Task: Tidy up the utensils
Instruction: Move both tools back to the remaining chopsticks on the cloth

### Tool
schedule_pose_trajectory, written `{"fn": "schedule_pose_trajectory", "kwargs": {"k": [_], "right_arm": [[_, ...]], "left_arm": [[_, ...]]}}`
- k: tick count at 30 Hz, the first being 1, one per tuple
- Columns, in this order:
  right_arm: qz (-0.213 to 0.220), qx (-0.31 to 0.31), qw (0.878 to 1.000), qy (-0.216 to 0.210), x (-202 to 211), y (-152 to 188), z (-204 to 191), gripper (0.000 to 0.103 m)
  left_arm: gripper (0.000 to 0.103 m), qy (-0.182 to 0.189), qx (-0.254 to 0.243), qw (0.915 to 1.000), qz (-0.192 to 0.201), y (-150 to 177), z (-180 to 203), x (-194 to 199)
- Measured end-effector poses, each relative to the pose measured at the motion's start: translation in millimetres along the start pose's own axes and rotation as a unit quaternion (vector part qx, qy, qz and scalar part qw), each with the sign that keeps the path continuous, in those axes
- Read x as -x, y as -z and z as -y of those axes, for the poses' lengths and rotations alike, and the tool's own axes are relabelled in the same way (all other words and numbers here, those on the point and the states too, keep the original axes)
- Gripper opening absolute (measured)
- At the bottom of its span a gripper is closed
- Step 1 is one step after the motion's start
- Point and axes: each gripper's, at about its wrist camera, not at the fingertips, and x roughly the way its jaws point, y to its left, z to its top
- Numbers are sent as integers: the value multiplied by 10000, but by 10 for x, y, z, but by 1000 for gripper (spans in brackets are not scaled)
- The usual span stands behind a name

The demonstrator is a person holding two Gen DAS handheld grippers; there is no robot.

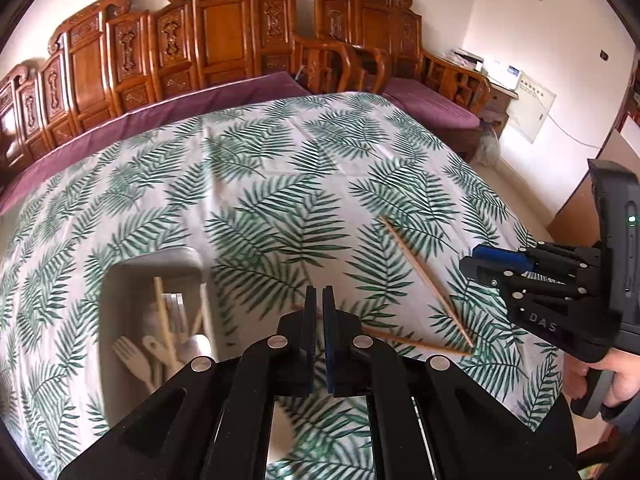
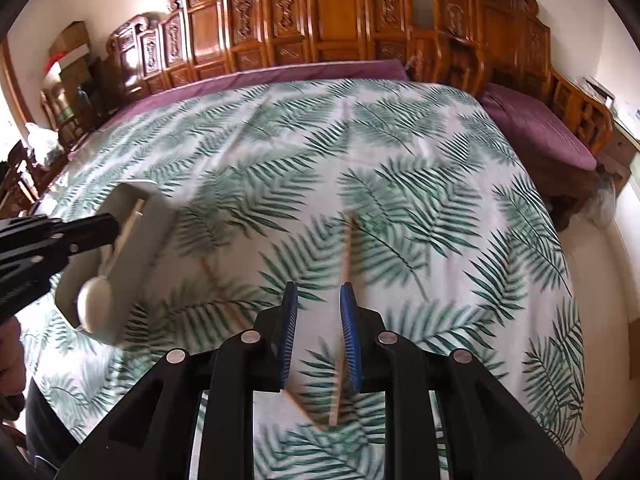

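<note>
Two wooden chopsticks lie on the leaf-print tablecloth. In the left wrist view one chopstick (image 1: 426, 280) runs diagonally at right; the other chopstick (image 1: 416, 344) lies nearly flat and passes behind my left gripper (image 1: 319, 300), whose jaws are almost closed; I cannot tell if they pinch it. A grey utensil tray (image 1: 120, 280) at left holds a fork (image 1: 132, 360), spoons and chopsticks. My right gripper (image 2: 318, 300) is open over the chopsticks (image 2: 347, 248); it also shows in the left wrist view (image 1: 480, 264). The tray (image 2: 132, 264) and a spoon (image 2: 94, 304) show left.
The table (image 1: 280, 168) is covered by the leaf-print cloth. A carved wooden bench (image 1: 200, 40) with purple cushions stands behind it. A chair with a purple seat (image 1: 432, 108) is at the far right corner. The table's right edge drops to a pale floor.
</note>
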Motion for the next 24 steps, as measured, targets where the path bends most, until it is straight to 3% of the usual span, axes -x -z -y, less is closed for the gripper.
{"fn": "schedule_pose_trajectory", "kwargs": {"k": [5, 13, 24], "right_arm": [[-187, -58, 9998, 72, -195, 50, 212, 24], [-473, 41, 9989, -35, -566, 58, 250, 24], [-671, 350, 9971, -29, -778, 105, 157, 24]], "left_arm": [[11, 66, -74, 9999, -108, -8, 180, -150], [12, 50, -59, 9992, -383, 31, 300, -403], [13, -20, -50, 9984, -568, 84, 370, -547]]}}
